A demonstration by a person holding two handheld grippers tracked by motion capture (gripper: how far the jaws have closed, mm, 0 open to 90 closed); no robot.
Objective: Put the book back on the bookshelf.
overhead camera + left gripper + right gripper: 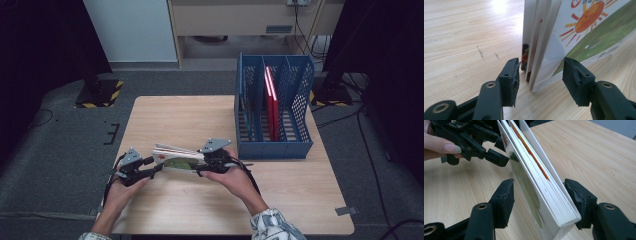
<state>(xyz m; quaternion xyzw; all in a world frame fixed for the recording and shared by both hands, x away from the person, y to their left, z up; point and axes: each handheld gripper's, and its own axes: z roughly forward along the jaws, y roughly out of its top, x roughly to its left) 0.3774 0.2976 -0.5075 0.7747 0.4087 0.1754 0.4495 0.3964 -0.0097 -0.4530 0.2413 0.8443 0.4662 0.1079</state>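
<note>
Picture book held low over the near half of the wooden table, at about seven o'clock from the table's middle, long axis running nine to three between the two grippers. Thick board pages, white edges, cover with an orange sun over green grass. In the left gripper view, book standing on edge, pages fanned slightly apart at the near corner, lower corner touching or just above the wood; cannot tell which.

Left gripper at the book's nine o'clock end, jaws parted, one either side of the corner, pads clear of cover and pages: open, nothing clamped. Same gripper seen along its own jaws, a gap on each side of the book. Right gripper at the three o'clock end, in a hand, grey plate on top. In the right gripper view, right pad against the back cover near the spine end, left pad beside the front cover, contact there hard to judge; book apparently gripped.

Blue perforated file rack at one o'clock on the table, well apart from the book, three compartments, a red book upright in the middle one. Patterned sleeve at five o'clock.
</note>
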